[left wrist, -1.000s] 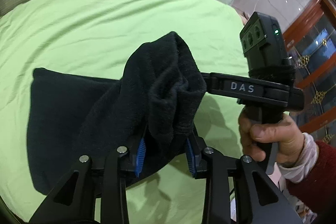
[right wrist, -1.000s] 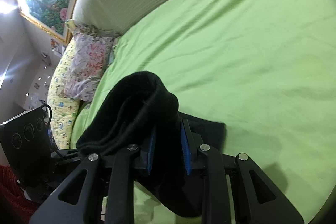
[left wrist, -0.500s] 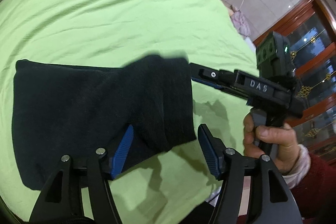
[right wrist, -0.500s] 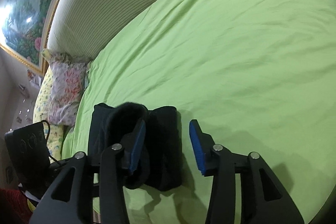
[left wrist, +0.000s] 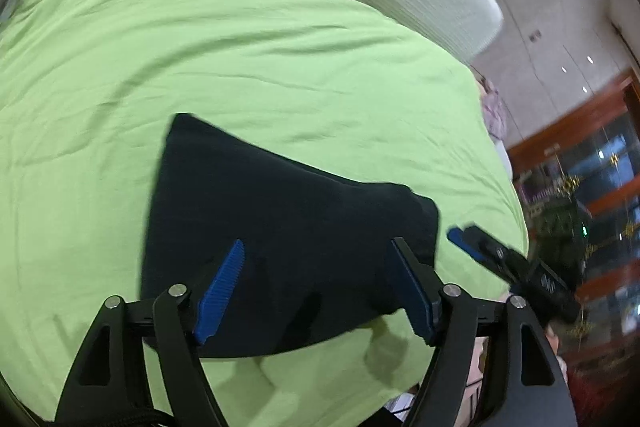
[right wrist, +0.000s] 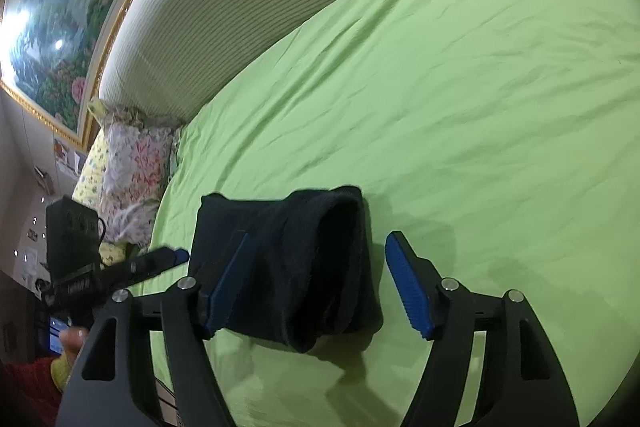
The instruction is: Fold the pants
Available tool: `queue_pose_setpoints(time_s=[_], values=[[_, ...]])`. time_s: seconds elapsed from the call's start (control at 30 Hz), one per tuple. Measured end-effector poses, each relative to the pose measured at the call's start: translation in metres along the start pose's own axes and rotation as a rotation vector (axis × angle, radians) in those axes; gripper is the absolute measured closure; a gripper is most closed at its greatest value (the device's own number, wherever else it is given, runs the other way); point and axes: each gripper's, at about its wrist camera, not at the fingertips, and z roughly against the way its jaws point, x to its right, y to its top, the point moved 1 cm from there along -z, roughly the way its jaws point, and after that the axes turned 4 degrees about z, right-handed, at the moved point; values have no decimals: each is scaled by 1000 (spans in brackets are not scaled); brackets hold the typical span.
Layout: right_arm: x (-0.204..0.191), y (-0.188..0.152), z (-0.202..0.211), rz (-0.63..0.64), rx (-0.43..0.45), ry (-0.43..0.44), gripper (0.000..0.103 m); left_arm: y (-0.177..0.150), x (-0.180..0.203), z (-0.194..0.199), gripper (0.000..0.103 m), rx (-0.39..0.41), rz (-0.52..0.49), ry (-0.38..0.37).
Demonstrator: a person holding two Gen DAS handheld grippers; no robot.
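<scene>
Pants (left wrist: 280,239) lie folded into a compact dark bundle on the green bed sheet (left wrist: 240,67), nr the bed's near edge. Left tool (left wrist: 320,287): fingers wide apart, nothing clamped, bundle lying betw. the blue pads w/o visible squeeze. Right tool (right wrist: 316,287): also spread apart, empty; rolled end of bundle sits betw. its pads, left pad at or nr the cloth, contact not certain.

Handling est.: fabric looks thick, fleecy, soft; light, no stiffness, will sag and unroll if lifted by one layer. Not slippery, ribbed pads should bite well. Not fragile.

Grip pts: take all layers at the folded edge, one tool per end, so the stack stays aligned. Fold looks about complete; top layer on right end bulges open.
</scene>
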Motion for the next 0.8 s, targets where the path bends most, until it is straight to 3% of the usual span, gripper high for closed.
queue_pose_setpoints(time_s=[0.33, 0.57, 0.8], values=[[-10, -17, -20, 49, -81, -5, 26, 14, -35, -6, 21, -12, 62, 80], [-7, -21, -30, 37, -114, -2, 25, 19, -45, -24, 18, -54, 33, 96], [-2, -22, -41, 18, -143, 4, 25, 21, -67, -37, 17, -107, 116, 87]])
